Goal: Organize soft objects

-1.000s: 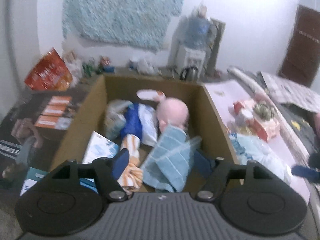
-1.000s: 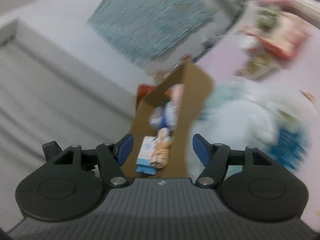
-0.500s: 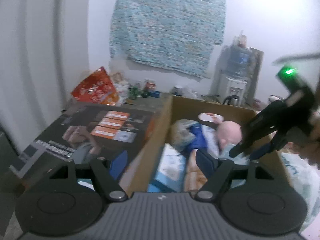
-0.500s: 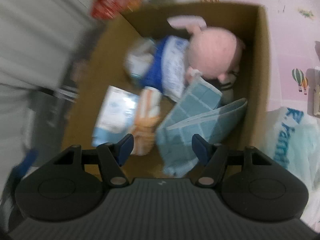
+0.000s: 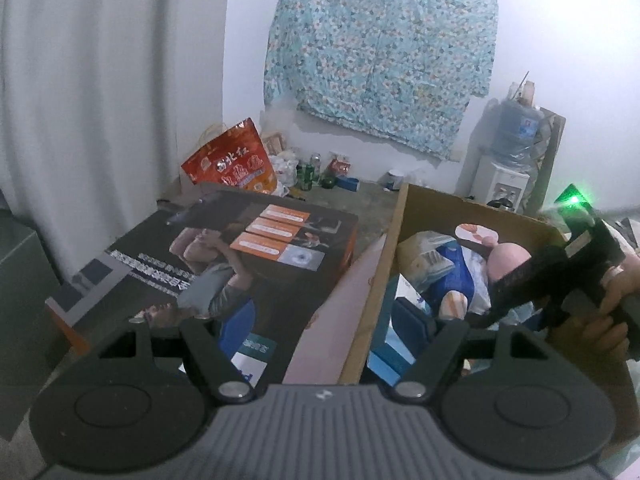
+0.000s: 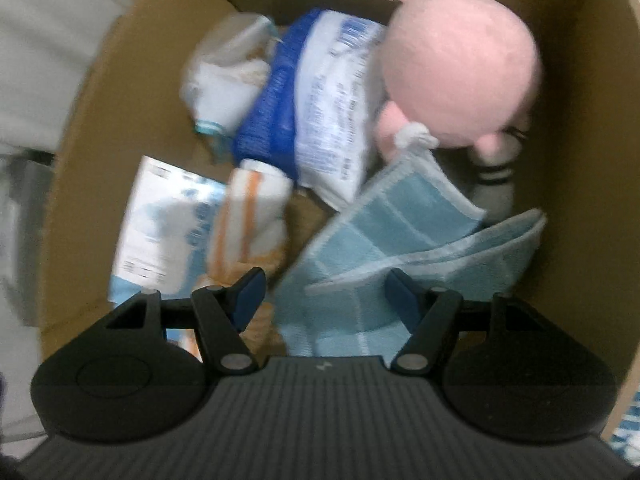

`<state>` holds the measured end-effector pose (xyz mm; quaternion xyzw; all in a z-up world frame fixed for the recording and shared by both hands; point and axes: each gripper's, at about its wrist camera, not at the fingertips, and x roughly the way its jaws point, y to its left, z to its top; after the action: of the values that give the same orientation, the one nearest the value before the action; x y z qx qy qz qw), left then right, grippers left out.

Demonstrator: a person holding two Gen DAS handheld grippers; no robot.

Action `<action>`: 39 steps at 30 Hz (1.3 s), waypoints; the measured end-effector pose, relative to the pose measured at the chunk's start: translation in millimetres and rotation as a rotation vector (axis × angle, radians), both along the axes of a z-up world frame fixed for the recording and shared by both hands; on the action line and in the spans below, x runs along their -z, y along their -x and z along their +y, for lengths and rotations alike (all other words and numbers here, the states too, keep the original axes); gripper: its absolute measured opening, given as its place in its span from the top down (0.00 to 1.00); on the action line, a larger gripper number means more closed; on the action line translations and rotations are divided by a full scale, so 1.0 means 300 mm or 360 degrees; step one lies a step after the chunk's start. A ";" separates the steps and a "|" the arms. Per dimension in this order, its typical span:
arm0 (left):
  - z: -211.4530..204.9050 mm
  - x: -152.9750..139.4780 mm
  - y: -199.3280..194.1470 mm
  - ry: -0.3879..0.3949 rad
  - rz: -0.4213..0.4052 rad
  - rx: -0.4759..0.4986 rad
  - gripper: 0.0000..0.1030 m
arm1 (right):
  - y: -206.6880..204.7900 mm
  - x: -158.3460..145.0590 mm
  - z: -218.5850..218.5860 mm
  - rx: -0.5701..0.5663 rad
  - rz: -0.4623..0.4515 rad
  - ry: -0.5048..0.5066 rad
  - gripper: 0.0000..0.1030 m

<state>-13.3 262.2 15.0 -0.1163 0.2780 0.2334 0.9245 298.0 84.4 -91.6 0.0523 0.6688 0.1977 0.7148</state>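
My right tool (image 6: 322, 290) points steeply down into the box (image 6: 580, 128), its jaws apart and just opened a little wider, with nothing clamped. Between them lies the blue towel (image 6: 404, 240); I cannot tell whether the pads touch it. The towel is folded in loose layers, its long axis running from near me up and to the right toward the box wall, its upper corner reaching the plush (image 6: 456, 56). The plush lies in the far right corner, its round pink head toward me and its striped legs tucked down beside the towel. Left of it a blue and white pack (image 6: 316, 120) runs lengthwise away from me, with a clear bag (image 6: 224, 76) beyond it. An orange striped cloth (image 6: 248, 216), rolled, lies lengthwise toward me just left of the towel, and a pale blue packet (image 6: 160, 216) lies flat by the left wall.

My left tool (image 5: 324, 326) is also apart and empty, held above the box's near left wall (image 5: 372, 292), one finger either side of it without touching. From this view my right hand (image 5: 600, 312) shows gripping the other tool over the box. Left of the box lies a dark printed carton (image 5: 224, 256) on the floor, with a red bag (image 5: 232, 160) behind it by the wall and a flowered cloth (image 5: 380, 52) hung above.
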 end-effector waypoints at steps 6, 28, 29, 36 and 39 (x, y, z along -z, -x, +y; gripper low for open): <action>-0.017 0.019 0.000 0.0068 0.0021 0.0037 0.26 | 0.007 0.011 -0.008 -0.0023 -0.0011 -0.0118 0.31; -0.028 0.010 0.060 0.0099 0.0000 0.0000 0.25 | 0.027 0.010 -0.028 0.0210 0.0156 0.0174 0.13; -0.027 0.012 0.063 0.0098 0.0006 -0.0002 0.25 | 0.026 0.018 -0.029 0.0213 0.0133 0.0171 0.14; -0.019 0.014 0.065 0.0120 0.0011 -0.0005 0.25 | 0.094 -0.006 -0.016 0.0003 -0.0160 0.0234 0.52; -0.023 0.017 0.058 0.0134 0.0017 0.0014 0.25 | 0.129 -0.007 0.001 -0.0123 -0.0240 0.0258 0.56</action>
<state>-30.8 255.3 9.8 -0.1527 0.2931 0.2180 0.9183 259.3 84.6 -89.6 -0.0464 0.6285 0.1737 0.7567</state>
